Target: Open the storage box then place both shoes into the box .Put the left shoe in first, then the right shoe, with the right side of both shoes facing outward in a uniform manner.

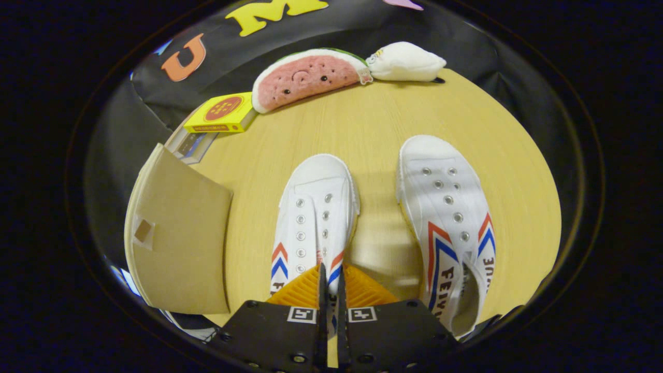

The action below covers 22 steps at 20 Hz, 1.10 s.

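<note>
The wooden desk (373, 124) carries everything, and the things lie so that the working area in the middle stays free. At the left edge stands the storage box (178, 238), a brown cardboard one; its lid seems still closed, so I judge the first step is not yet done. The two white shoes sit side by side with toes pointing away: the left shoe (316, 212) lies just ahead of the fingers, and the right shoe (448, 207) is well apart to its right. At the far edge, out of the way, rest a watermelon plush (305, 77), a white plush (406, 62) and a small yellow box (220, 114). The claw (331, 282) hangs over the heel part of the left shoe, its fingers pressed almost together with only a thin gap, and I cannot tell if they pinch the shoe.
</note>
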Each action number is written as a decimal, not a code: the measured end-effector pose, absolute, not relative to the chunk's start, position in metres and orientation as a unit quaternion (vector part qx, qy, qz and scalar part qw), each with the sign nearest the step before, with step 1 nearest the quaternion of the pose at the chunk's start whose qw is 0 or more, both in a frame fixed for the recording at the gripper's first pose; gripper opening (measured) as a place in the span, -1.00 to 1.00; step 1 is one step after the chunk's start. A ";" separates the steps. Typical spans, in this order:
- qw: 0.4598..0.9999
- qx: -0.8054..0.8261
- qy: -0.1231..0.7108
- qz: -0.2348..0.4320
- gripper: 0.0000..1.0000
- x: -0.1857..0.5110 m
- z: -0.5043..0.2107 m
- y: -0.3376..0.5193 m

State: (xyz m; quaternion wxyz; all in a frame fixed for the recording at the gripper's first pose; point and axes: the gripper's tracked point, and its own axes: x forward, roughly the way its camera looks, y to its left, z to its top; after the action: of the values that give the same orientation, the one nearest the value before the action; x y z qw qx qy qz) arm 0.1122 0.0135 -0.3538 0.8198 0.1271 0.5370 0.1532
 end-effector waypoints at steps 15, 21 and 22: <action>0.841 0.194 0.479 0.158 -1.00 0.062 -0.175 0.067; 0.851 0.180 0.450 0.202 -1.00 0.050 -0.128 0.172; 0.849 0.177 0.453 0.206 -1.00 0.048 -0.130 0.190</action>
State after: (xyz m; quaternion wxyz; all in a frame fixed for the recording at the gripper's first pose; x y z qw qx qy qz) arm 0.0477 0.1896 -0.1302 0.8491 0.1766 0.4531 0.2060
